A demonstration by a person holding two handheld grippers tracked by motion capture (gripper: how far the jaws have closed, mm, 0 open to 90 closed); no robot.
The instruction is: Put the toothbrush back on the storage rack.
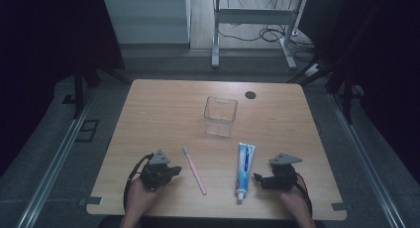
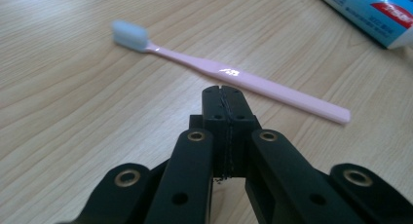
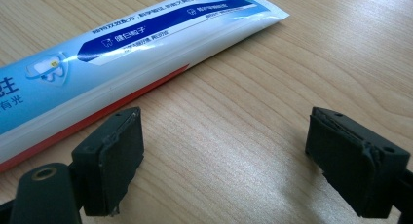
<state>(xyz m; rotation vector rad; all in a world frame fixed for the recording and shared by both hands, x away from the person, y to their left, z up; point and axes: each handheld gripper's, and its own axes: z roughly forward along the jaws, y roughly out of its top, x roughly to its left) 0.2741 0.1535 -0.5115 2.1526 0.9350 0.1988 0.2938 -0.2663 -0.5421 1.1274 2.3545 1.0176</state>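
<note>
Down at the table's near edge, both hands rest low: the left gripper [image 2: 224, 95] has its jaws pressed together on nothing, the pink toothbrush [image 2: 229, 75] lying just beyond its tips. Meanwhile the right gripper [image 3: 229, 156] stands wide open, with the toothpaste tube [image 3: 126, 44] just beside one jaw, untouched. From above, a clear cup [image 1: 220, 116] stands well beyond both.

- 1 toothbrush [image 1: 194, 170], pink handle
- 1 toothpaste tube [image 1: 244, 171], blue and white
- 1 clear plastic cup [image 1: 220, 116]
- 1 black round spot [image 1: 250, 95] on the desk [image 1: 158, 114]
- 2 grippers: left gripper [image 1: 174, 171], right gripper [image 1: 257, 178]
</note>
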